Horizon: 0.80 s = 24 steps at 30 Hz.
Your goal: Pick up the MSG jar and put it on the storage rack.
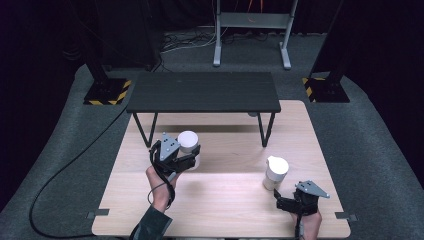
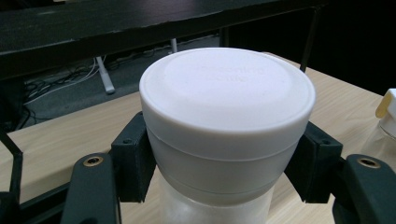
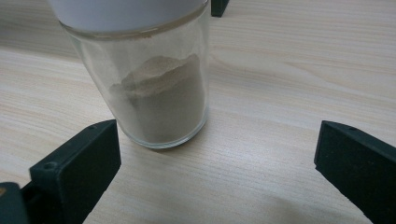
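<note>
The table [image 1: 220,210] is pale wood-grain laminate with rounded corners; a low black shelf [image 1: 202,92] of matte slats on thin metal legs stands across its far half.

Two jars are in play. The left jar [image 1: 188,145] sits just in front of the shelf, left of centre: frosted body, smooth white round cap with faint raised lettering. The left gripper [image 1: 187,161] is clamped on it, jaws pressed to either side just under the cap.

The right jar [image 1: 275,172] stands on the table at right, clear glass, about half full of tan powder, with a white flip-spout lid. The right gripper [image 1: 287,202] rests just behind it, jaws spread wide, holding nothing.

Judgement: the step in hand is securing the left jar. Next, the right gripper likely needs to advance until its jaws straddle the glass, then close gently; smooth glass may slip.
</note>
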Motion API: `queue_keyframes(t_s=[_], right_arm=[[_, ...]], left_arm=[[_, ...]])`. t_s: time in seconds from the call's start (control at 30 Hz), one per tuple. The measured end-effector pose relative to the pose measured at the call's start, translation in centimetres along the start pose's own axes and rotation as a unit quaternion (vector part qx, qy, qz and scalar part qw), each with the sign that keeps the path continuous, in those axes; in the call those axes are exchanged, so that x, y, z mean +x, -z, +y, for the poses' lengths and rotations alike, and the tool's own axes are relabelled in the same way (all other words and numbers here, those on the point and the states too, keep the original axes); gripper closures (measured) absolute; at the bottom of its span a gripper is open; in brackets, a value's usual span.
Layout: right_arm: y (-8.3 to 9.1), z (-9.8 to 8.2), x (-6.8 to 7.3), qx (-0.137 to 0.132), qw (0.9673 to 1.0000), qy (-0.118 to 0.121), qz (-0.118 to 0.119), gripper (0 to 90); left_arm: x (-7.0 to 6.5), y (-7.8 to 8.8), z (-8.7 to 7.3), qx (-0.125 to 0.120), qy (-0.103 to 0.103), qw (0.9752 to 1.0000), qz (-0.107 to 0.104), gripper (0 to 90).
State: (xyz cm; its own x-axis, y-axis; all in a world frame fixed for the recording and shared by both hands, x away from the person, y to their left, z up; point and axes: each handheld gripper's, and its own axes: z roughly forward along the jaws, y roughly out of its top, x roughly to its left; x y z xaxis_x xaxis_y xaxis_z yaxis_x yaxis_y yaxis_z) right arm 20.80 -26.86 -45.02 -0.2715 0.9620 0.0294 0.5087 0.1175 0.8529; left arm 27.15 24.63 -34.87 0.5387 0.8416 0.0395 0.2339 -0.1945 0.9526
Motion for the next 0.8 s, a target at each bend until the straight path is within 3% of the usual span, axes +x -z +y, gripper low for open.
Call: queue_keyframes(t_s=[0.5,0.8], right_arm=[[0.0,0.0,-0.1,0.001,1.0,-0.001,0.002,0.0],[0.0,0.0,-0.1,0.0,1.0,-0.001,0.002,0.0]], left_arm=[[0.1,-0.7,1.6,0.003,-0.01,1.0,0.0,34.7],[0.7,-1.4,2.3,0.007,-0.001,1.0,-0.007,34.7]])
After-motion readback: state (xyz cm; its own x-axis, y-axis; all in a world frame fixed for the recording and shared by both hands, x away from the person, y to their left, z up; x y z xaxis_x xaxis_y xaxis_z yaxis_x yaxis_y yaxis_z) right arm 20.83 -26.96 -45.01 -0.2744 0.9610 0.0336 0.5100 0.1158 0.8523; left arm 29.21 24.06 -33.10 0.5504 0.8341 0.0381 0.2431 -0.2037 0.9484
